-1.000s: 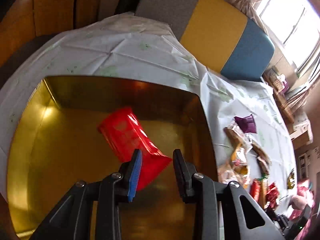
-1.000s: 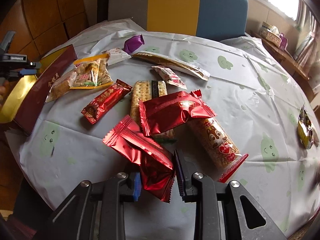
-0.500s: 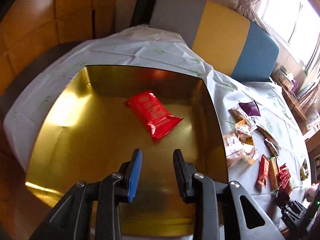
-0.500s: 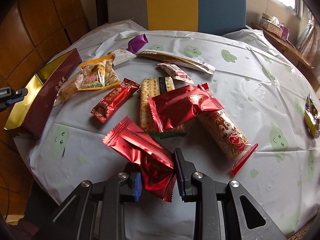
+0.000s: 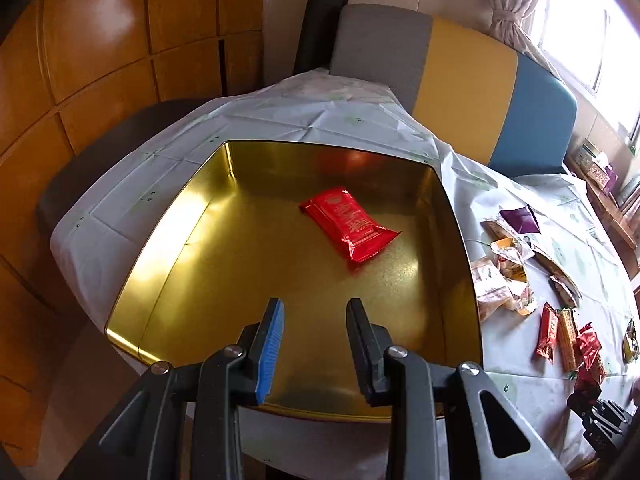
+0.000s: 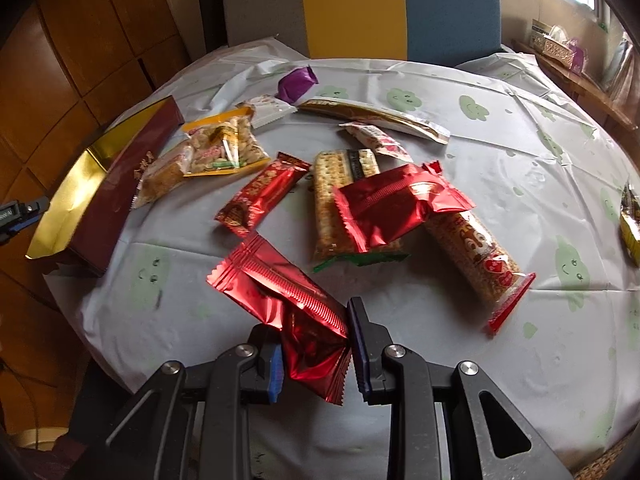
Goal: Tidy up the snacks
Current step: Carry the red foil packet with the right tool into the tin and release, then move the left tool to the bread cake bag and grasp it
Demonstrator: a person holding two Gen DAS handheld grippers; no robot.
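Right tool (image 6: 316, 344) clamping red foil packet (image 6: 288, 300)

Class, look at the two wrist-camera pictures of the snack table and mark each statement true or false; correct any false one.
1. One red packet lies inside the gold tin. True.
2. The left gripper holds a snack. False: nothing is between its fingers; it sits above the tin's bare floor.
3. The right gripper is shut on a shiny red foil packet. True.
4. The purple wrapper lies inside the tin. False: it lies on the tablecloth, near the far edge of the snack pile.
5. A red foil packet rests partly on top of the cracker pack. True.
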